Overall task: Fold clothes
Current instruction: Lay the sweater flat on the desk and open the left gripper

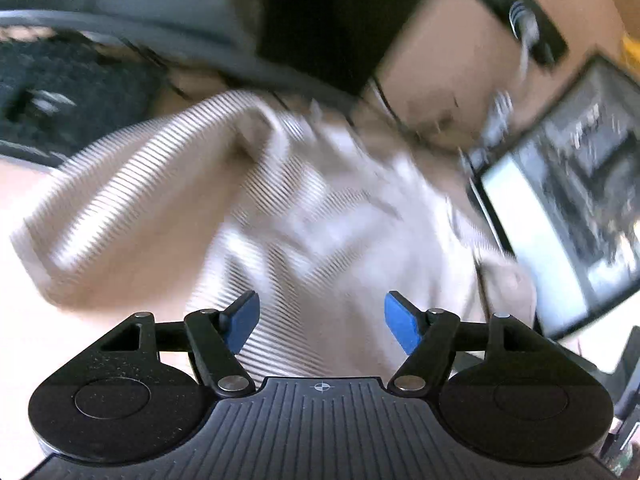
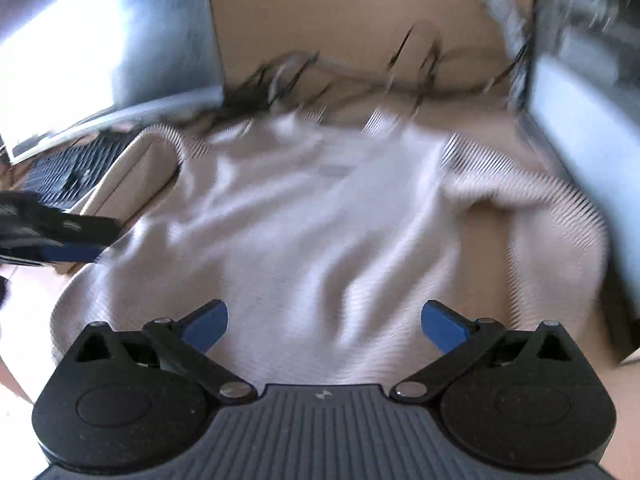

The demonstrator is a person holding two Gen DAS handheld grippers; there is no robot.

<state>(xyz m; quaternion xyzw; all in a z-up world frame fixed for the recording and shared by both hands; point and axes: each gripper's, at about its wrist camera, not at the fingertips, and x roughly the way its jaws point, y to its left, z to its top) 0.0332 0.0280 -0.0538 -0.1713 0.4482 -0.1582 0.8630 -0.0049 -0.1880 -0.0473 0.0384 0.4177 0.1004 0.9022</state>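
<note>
A beige finely striped garment point(image 1: 248, 208) lies rumpled on a light wooden table point(image 1: 24, 320). It also shows in the right wrist view point(image 2: 312, 216), spread out with a sleeve curled at the right point(image 2: 560, 216). My left gripper point(image 1: 322, 322) is open and empty, just above the garment's near edge. My right gripper point(image 2: 324, 326) is open and empty over the garment's near part. The left gripper's blue-tipped fingers point(image 2: 68, 252) reach in from the left edge of the right wrist view, at the garment's left edge. Both views are motion-blurred.
A monitor point(image 1: 568, 200) stands at the right in the left wrist view, and a second screen point(image 2: 100, 52) with a keyboard point(image 2: 68, 172) at the left in the right wrist view. A beige wall and tangled cables point(image 2: 340, 80) lie behind the garment. A dark mat point(image 1: 60, 96) lies far left.
</note>
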